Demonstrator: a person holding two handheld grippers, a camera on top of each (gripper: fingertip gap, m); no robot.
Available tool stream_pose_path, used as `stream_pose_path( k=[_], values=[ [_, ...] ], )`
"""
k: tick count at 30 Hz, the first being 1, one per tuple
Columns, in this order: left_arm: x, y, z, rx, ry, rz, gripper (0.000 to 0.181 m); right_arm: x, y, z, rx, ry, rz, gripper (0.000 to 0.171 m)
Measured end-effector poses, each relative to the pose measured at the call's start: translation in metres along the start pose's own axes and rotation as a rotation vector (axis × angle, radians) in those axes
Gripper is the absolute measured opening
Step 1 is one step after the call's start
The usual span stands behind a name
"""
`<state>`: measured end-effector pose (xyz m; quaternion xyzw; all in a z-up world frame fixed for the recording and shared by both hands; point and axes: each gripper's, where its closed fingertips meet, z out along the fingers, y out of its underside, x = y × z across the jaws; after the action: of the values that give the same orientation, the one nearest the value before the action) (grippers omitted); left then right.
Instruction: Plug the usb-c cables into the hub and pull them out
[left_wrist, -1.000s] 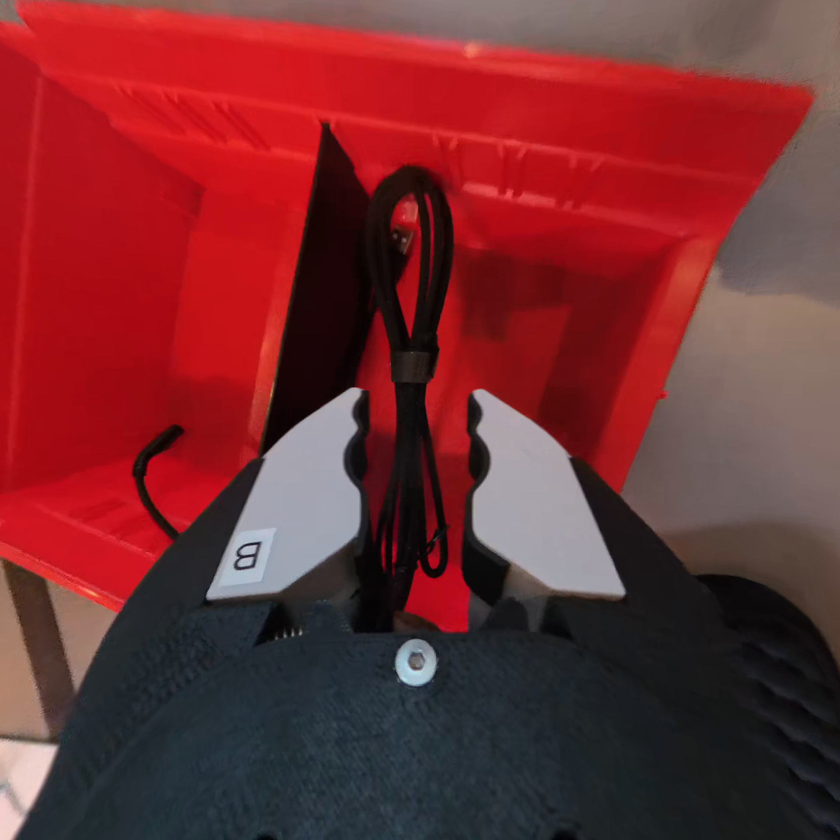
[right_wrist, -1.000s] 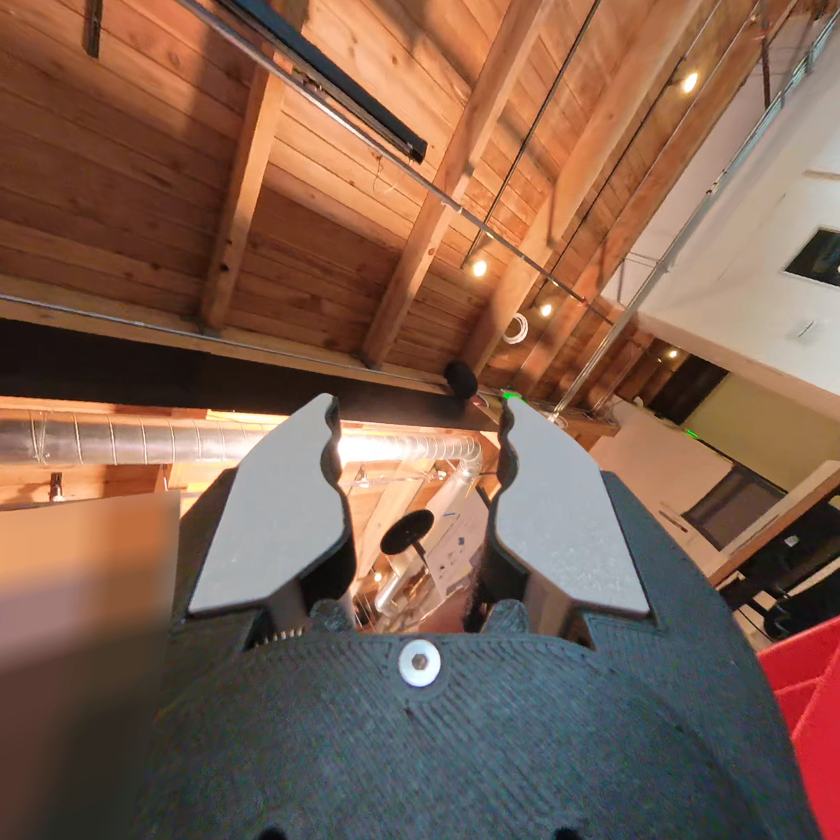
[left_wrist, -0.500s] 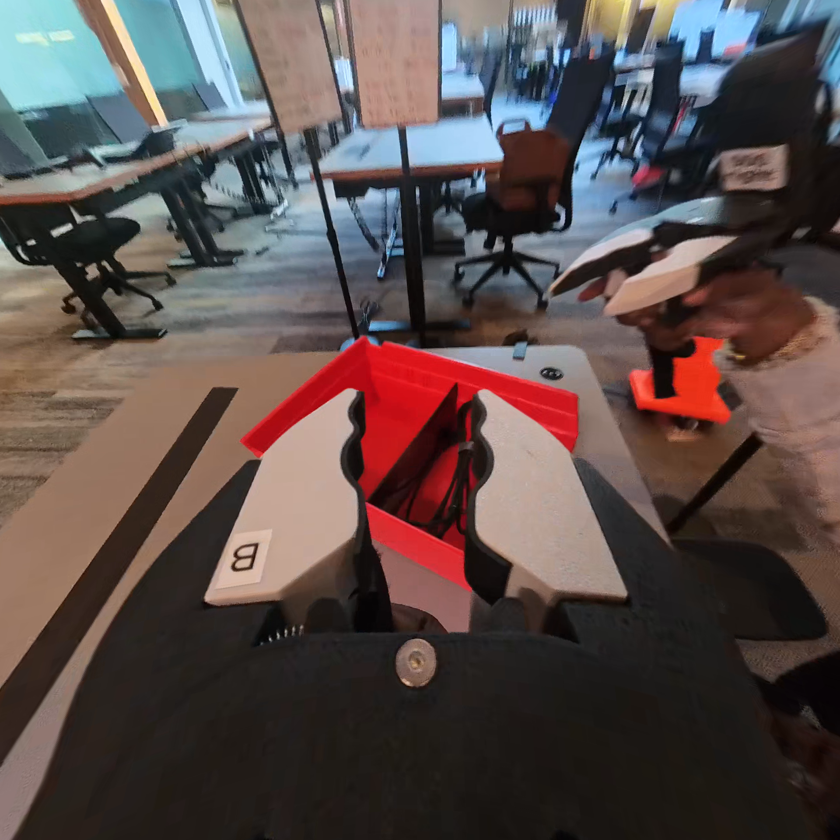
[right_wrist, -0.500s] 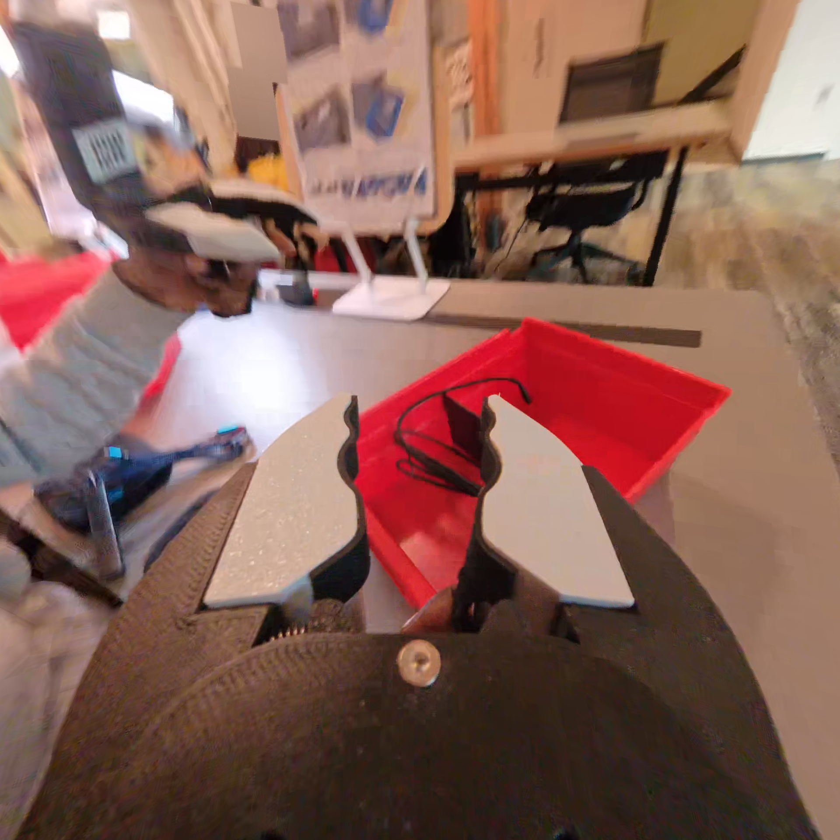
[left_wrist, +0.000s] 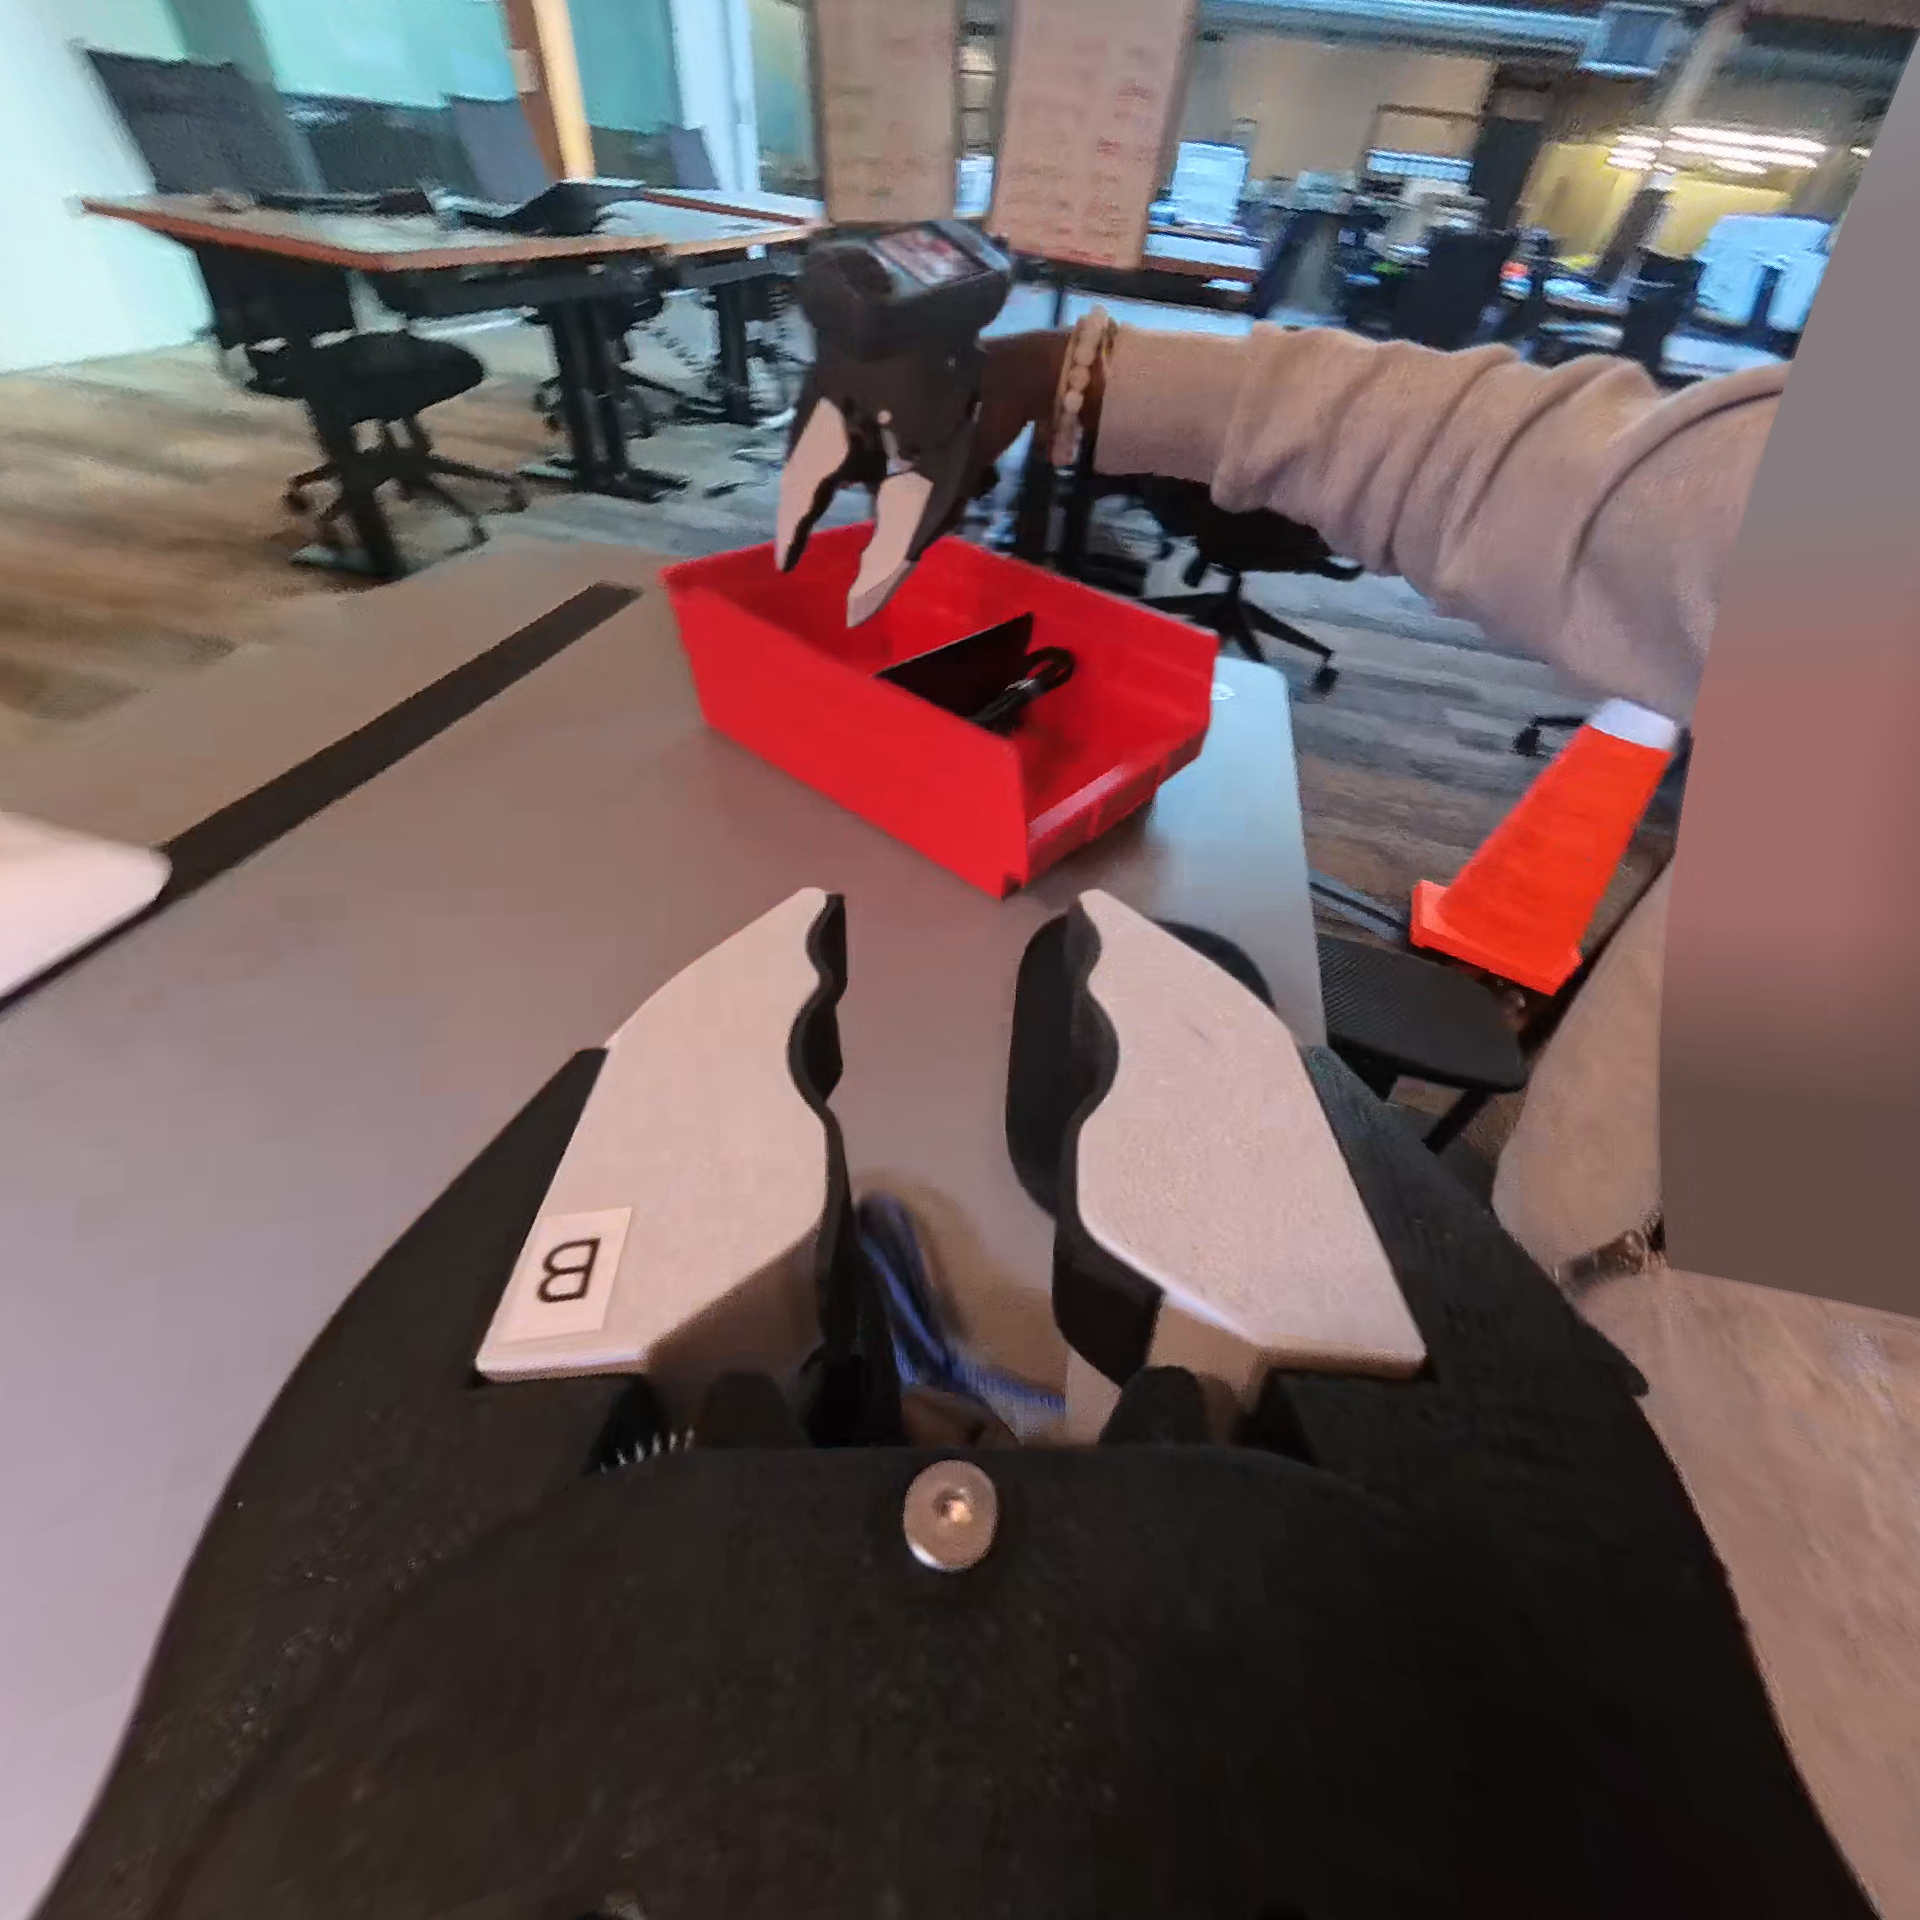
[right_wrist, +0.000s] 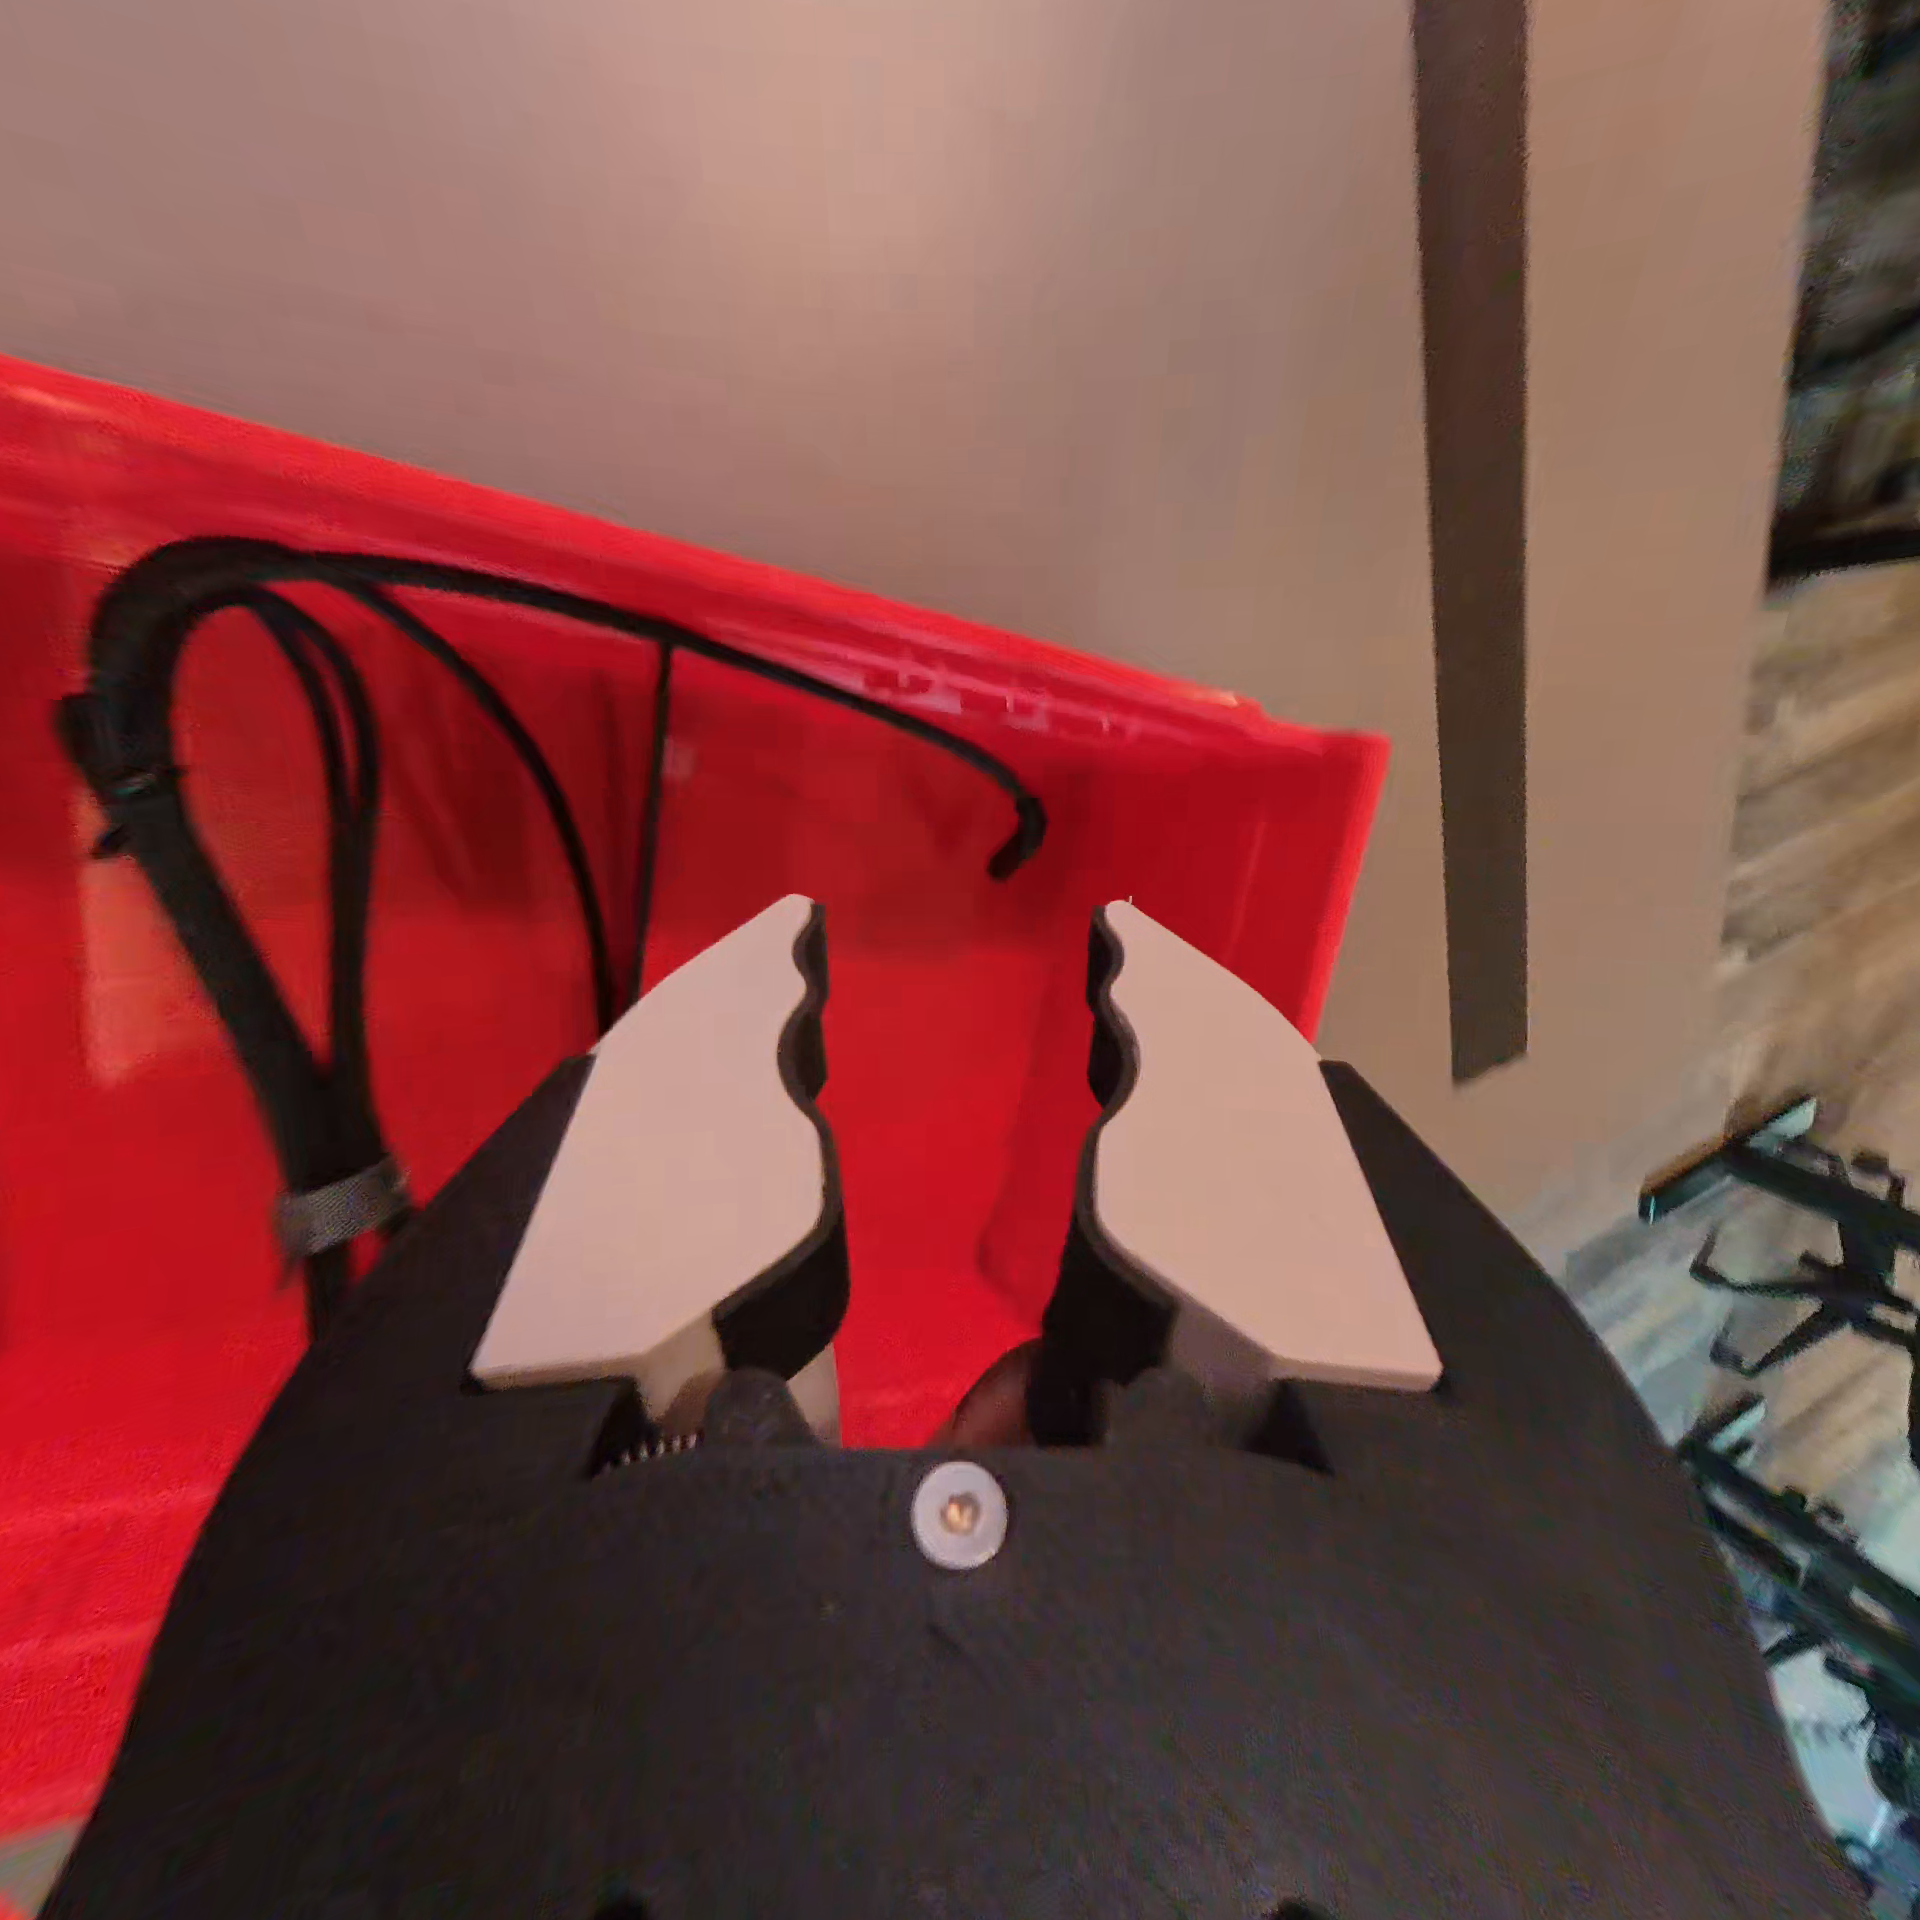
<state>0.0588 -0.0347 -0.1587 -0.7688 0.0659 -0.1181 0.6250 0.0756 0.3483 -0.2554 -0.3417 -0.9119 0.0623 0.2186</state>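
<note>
A red bin (left_wrist: 883, 748) stands on the grey table, split by a black divider (left_wrist: 966, 660). A bundled black cable (left_wrist: 1029, 691) lies in the bin. In the right wrist view the bundle (right_wrist: 208, 831) is at the left, and one loose cable end (right_wrist: 1023, 831) curls just beyond my fingertips. My right gripper (right_wrist: 961, 909) is open and empty, pointing down into the bin; it also shows in the left wrist view (left_wrist: 826, 587). My left gripper (left_wrist: 951, 904) is open over the bare table, well short of the bin. I see no hub.
A blurred blue cord (left_wrist: 914, 1309) shows between my left fingers near their base. A dark tape strip (left_wrist: 395, 717) crosses the table (left_wrist: 416, 987). An orange cone-shaped object (left_wrist: 1548, 852) lies off the right edge. A white object (left_wrist: 62, 904) sits at far left. About 40 cm separates my left fingertips from my right. My left tips are about 45 cm from the white object (left_wrist: 62, 904), my right tips only 40 cm.
My left gripper pulled back from inside the bin to the near part of the table. My right gripper swung down from facing the ceiling to over the bin. Both stayed open.
</note>
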Motion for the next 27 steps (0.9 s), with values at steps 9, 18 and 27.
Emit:
stream_pose_path(
  k=[9,18,27],
  values=[
    [-0.021,0.034,-0.075,0.177,-0.188,-0.224,0.036,0.014,0.017,0.063,-0.118,0.049,-0.100,0.007],
    [-0.019,0.045,-0.063,0.136,-0.184,-0.144,0.035,-0.052,0.035,-0.060,-0.512,0.046,0.208,0.006],
    [0.000,0.044,-0.051,0.150,-0.116,-0.090,0.034,-0.152,0.061,-0.010,-0.553,-0.204,0.511,0.008]
  ],
)
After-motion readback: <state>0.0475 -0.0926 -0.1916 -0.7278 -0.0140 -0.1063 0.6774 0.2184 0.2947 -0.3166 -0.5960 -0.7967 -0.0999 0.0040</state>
